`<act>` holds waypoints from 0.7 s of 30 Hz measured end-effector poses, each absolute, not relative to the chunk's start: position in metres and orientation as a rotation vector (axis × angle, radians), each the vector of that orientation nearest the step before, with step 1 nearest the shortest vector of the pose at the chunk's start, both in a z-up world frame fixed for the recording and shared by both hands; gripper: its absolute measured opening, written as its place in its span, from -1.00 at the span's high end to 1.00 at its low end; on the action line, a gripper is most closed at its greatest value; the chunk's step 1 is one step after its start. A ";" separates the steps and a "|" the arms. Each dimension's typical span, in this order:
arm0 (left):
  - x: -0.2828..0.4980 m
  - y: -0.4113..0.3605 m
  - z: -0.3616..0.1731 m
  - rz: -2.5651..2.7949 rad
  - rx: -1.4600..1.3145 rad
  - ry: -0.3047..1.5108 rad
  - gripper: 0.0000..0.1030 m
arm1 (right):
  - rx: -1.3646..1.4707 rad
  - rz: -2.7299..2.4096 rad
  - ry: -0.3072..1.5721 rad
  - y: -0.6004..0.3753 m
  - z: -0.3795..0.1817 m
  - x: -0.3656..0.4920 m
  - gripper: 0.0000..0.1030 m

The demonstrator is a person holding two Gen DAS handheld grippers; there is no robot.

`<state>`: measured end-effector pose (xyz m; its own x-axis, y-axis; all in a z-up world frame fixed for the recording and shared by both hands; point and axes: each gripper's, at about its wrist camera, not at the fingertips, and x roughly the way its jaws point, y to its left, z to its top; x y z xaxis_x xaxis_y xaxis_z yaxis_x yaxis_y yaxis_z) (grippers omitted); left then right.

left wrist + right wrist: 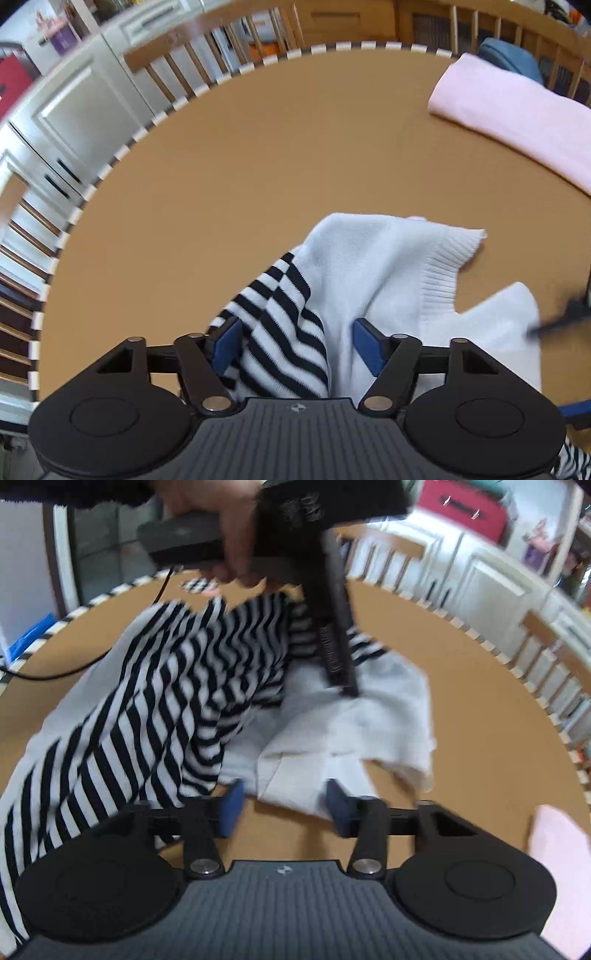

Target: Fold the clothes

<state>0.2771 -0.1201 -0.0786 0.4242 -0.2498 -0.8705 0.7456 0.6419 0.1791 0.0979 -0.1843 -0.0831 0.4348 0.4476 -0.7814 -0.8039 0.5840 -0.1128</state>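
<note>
With the striped-and-white garment [155, 701] bunched at table [221, 166] centre, both hand-held grippers, left [295, 347] and right [282, 808], stand apart around, apparently unclamped on, its 6 o'clock edge; seat cloth deep before clamping.

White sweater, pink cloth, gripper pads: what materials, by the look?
White sweater: knit, likely cotton or wool; ribbed hem shows. Striped part: thinner knit, looks like jersey. Pink cloth: soft, matte, possibly fleece or knit; too blurred to tell. Left gripper pads: matte blue, rubber or foam-like.
</note>
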 end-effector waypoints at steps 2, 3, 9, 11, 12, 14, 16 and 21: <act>0.287 -0.115 -0.079 -0.661 0.505 0.979 0.42 | -0.431 0.797 0.807 -0.189 -0.082 0.109 0.81; 0.290 -0.111 -0.077 -0.628 0.472 0.969 0.64 | -0.369 0.767 0.829 -0.193 -0.081 0.117 0.86; 0.304 -0.071 -0.051 -0.437 0.278 0.790 0.86 | 0.032 0.589 0.839 -0.240 -0.056 0.153 0.87; 0.312 -0.058 -0.042 -0.370 0.189 0.737 0.86 | 0.159 0.512 0.827 -0.254 -0.050 0.167 0.87; 0.316 -0.054 -0.038 -0.345 0.161 0.713 0.85 | 0.188 0.471 0.818 -0.254 -0.050 0.177 0.87; 0.321 -0.055 -0.039 -0.296 0.164 0.691 0.80 | 0.245 0.387 0.800 -0.254 -0.050 0.196 0.87; 0.328 -0.060 -0.041 -0.259 0.189 0.699 0.50 | 0.281 0.358 0.822 -0.255 -0.058 0.198 0.88; 0.309 -0.054 -0.038 -0.218 0.289 0.704 -0.12 | 0.371 0.285 0.878 -0.259 -0.077 0.204 0.88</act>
<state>0.3089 -0.0541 -0.0375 0.7423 -0.0998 -0.6625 0.2927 0.9378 0.1866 0.2041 -0.2593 -0.0766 0.6079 0.3899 -0.6917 -0.0898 0.8993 0.4280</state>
